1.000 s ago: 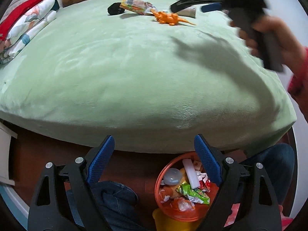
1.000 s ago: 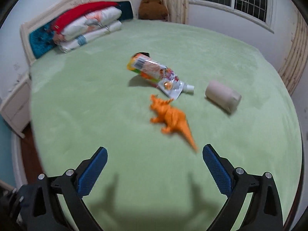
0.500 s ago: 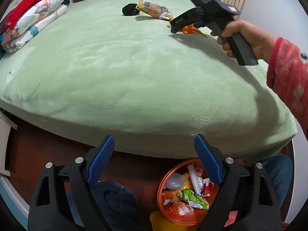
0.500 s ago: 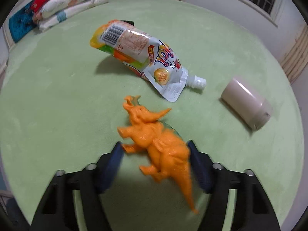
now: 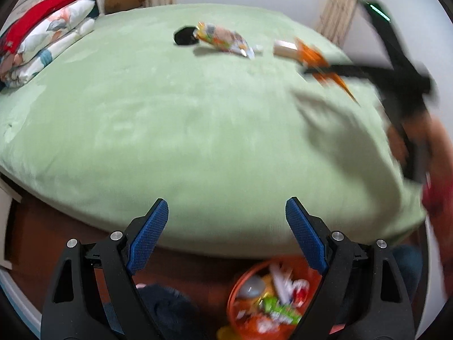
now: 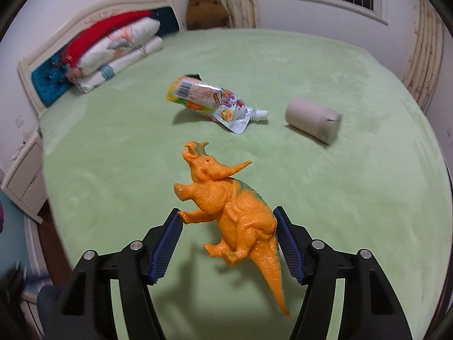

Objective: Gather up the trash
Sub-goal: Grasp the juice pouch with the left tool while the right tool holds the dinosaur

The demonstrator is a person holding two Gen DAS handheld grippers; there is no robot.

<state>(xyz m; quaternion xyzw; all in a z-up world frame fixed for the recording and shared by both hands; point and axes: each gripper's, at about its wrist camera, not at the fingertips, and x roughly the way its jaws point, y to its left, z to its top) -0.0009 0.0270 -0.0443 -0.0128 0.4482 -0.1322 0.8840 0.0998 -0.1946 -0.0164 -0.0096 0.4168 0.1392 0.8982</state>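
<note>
Green bedding covers the bed, with folded pillows stacked at its headboard. Above it the right gripper points forward and slightly down, its jaws closed on the orange toy dinosaur, lifted clear of the blanket. Beyond lie a spouted snack pouch and a beige roll. At the bed's near edge the left gripper hangs with jaws wide and empty, above the orange trash bin on the floor.

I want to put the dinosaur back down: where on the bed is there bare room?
The bed is bare between the pillows and the pouch, and in front of the dinosaur. It is crowded around the pouch and the beige roll.
</note>
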